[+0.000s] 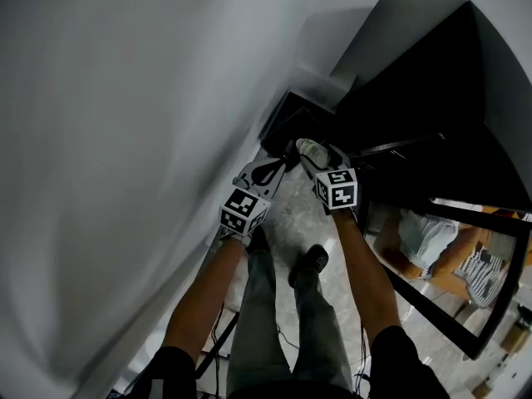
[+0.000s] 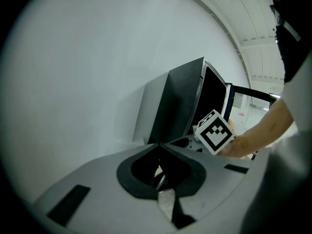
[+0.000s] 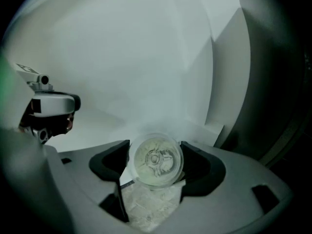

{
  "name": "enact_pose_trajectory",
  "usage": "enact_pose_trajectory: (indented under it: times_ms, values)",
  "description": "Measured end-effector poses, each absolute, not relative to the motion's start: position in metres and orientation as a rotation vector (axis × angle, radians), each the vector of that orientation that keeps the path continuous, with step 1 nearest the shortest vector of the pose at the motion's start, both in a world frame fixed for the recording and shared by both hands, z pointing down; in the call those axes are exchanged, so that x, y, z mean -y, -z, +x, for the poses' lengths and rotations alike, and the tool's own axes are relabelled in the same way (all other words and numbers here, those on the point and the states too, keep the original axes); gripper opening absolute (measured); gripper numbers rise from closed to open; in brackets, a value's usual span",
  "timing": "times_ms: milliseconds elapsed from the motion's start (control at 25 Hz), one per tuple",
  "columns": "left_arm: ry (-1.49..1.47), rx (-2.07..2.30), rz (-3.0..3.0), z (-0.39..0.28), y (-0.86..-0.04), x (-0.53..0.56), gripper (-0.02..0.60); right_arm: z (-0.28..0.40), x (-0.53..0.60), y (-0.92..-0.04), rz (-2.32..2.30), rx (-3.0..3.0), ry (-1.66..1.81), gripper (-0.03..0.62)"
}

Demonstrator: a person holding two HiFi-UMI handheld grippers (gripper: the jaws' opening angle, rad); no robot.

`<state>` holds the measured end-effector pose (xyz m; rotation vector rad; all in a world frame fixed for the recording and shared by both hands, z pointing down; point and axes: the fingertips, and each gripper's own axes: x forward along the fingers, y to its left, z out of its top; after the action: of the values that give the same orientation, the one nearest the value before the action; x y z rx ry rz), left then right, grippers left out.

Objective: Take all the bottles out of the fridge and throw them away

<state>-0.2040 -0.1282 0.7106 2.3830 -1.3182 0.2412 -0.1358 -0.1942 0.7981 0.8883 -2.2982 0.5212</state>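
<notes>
**Right gripper** (image 1: 307, 151): fingers closed partway on a clear plastic bottle (image 3: 156, 160). The right gripper view looks at the bottle's moulded base end-on, with a dark pad against each side. The hold looks square, with no visible tilt in the grip.

**Left gripper** (image 2: 162, 178): fingers brought together with nothing between them. Only a sliver of pale floor (image 1: 287, 223) shows past the tips.

**Position:** I am standing beside a white wall (image 1: 125, 140) with both grippers held out ahead of me, near each other. The bottle is in the air above the floor, resting on nothing. Just beyond it, against the wall, stands a dark box-shaped unit (image 2: 183, 106) with what looks like a panel or door swung open. I cannot tell whether this is the fridge or the waste bin, and its inside is black in every view.

**Progress, as judged:** one bottle is in hand and outside any compartment, so its removal looks done. It has not yet been thrown away. No other bottle is in view. I cannot confirm whether any remain in the fridge, because no shelf or interior can be seen.
</notes>
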Motion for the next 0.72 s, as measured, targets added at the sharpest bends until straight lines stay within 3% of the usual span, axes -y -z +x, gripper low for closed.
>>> enact_pose_trajectory:
  times_ms: [600, 640, 720]
  values:
    - [-0.209, 1.357, 2.404, -0.209, -0.684, 0.142, 0.003, -0.13, 0.205, -0.765, 0.936, 2.35, -0.434, 0.342]
    - [-0.204, 1.361, 2.402, -0.207, -0.679, 0.141, 0.003, -0.125, 0.198, -0.756, 0.939, 2.359, -0.443, 0.315]
    - [-0.194, 1.37, 2.393, -0.201, -0.664, 0.137, 0.003, -0.113, 0.183, -0.735, 0.961, 2.37, -0.463, 0.201]
